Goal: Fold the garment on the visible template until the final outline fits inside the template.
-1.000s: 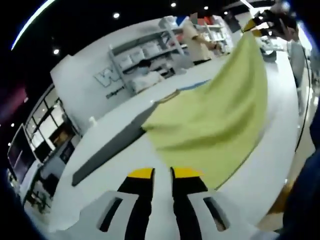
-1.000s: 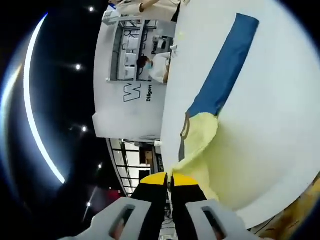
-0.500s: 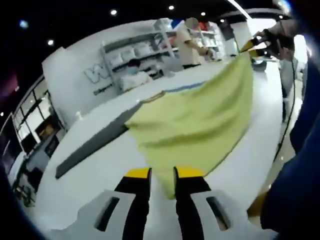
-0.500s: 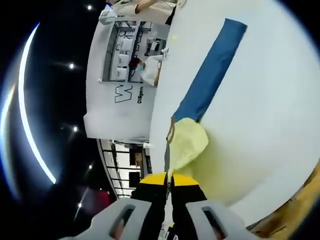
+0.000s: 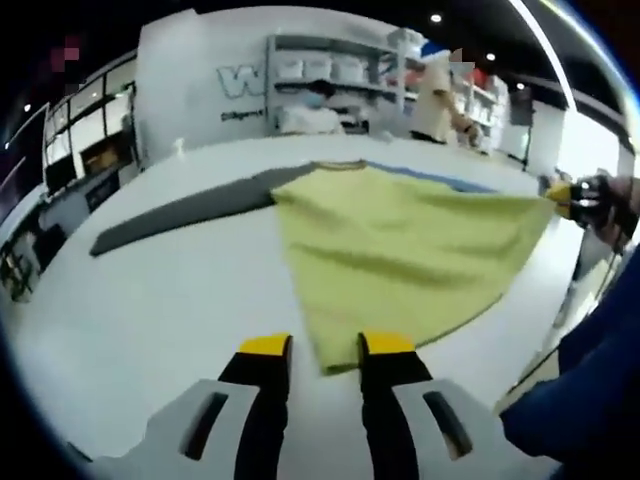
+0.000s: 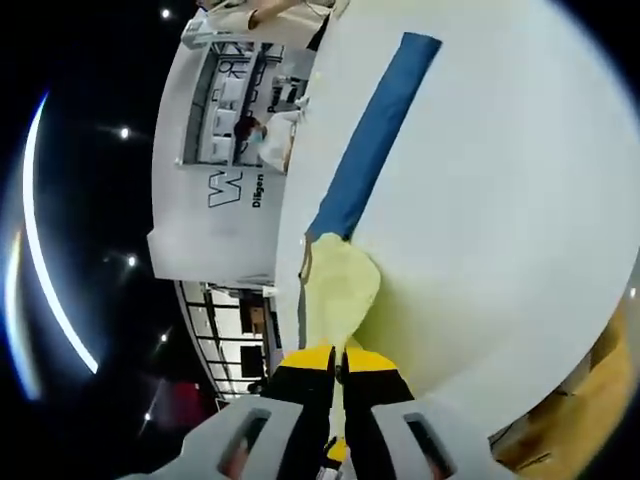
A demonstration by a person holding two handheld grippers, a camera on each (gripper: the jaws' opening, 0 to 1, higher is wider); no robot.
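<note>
White table takes up most of the left gripper view, running from lower left to the far edge at upper centre. Behind it, a white wall with lettering and shelving, with people at the top of the frame.

Garment: a yellow long-sleeved shirt, body spread across centre and right of the left gripper view. Grey sleeve lies flat, stretching toward middle left. In the right gripper view the blue sleeve runs from centre to upper centre, flat on the table, and the yellow cloth bunches at lower centre.

I cannot make out the template's outline in either view.

My left gripper, bottom centre of its view: the jaws stand a little apart with the shirt's near corner between the yellow tips. Looks pinched, but I cannot tell for sure.

My right gripper, bottom centre of its view: jaws pressed together on a corner of yellow cloth. It also appears at middle right of the left gripper view, holding the fabric taut.

Step, as I judge it: spreading the shirt flat by its bottom corners, before any fold.

Next move likely calls for lowering both corners evenly to the table, keeping tension so no wrinkles set, sleeves left in sight.
</note>
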